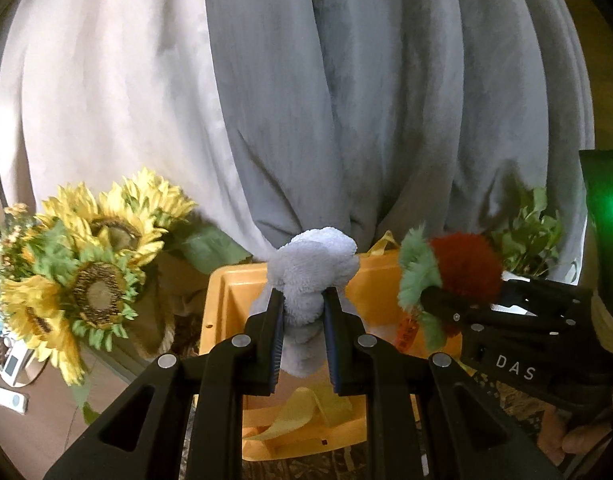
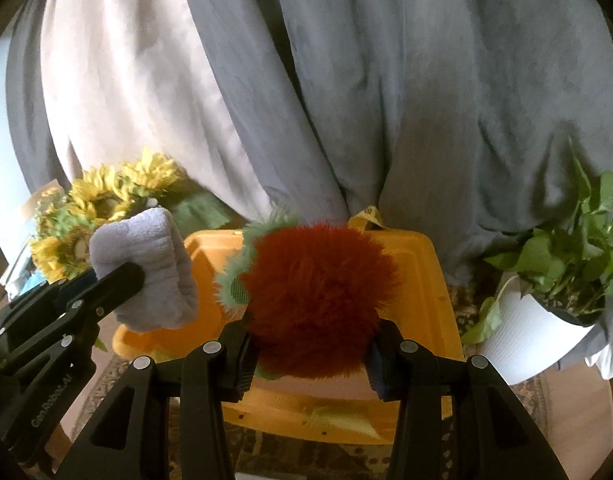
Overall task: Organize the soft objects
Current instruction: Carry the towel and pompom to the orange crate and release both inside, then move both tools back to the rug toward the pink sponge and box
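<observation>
Orange bin [image 2: 434, 276] rim below both laden tongs; curtain [image 2: 386, 100] behind.

Patterned rug [image 2: 502, 396]: orange bin [image 2: 434, 280], white plant pot [image 2: 526, 344] beside it.

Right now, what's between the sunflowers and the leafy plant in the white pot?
In the right wrist view, the orange bin sits between the sunflowers and the potted plant, with the pale blue towel and red fuzzy toy held above it.
</observation>
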A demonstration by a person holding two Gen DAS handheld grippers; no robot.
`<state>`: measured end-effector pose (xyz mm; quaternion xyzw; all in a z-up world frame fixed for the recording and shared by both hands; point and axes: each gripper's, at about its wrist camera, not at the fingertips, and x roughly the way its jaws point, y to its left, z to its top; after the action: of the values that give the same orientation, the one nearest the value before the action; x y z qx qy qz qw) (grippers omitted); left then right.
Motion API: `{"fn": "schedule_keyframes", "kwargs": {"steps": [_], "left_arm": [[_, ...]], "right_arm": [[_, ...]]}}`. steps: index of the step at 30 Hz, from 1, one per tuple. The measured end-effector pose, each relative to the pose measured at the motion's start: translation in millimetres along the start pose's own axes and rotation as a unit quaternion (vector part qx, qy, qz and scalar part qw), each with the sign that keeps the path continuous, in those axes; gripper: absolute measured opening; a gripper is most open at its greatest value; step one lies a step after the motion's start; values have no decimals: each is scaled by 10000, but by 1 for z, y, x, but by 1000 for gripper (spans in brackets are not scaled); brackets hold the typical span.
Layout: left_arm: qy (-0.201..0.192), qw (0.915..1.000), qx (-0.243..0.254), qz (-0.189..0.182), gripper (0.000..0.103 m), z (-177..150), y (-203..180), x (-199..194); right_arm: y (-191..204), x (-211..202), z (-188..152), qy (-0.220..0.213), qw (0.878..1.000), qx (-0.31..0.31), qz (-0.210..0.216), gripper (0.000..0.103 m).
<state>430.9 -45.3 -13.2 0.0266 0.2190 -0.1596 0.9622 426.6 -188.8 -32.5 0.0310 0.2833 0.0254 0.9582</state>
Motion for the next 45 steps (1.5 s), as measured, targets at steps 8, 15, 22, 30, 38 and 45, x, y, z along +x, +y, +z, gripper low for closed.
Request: {"fn": "schedule_keyframes", "kwargs": {"steps": [8,15,22,30,38,45], "left_arm": [[402,9992,59,-1,21,-7,0,37],[779,9969,71,-40,36,-17,5,61],[845,9964,117,20,53,-19,4,66],[652,9977,139,134,65,-12,3,48],[371,9987,217,278,71,-5,0,10],[219,9987,281,357,77,-9,-1,-24]], "right_arm": [[-6,31,-2,447,9989,-21,-131,46],[-11,50,-4,722,9973,24,-122,55],[-14,49,-1,673,9975,-10,-219,65],[-12,28,3,483,9986,67,-220,65],[-2,-8,0,251,9995,86,-157,65],[9,-29,-13,286,9995,145,-45,65]]}}
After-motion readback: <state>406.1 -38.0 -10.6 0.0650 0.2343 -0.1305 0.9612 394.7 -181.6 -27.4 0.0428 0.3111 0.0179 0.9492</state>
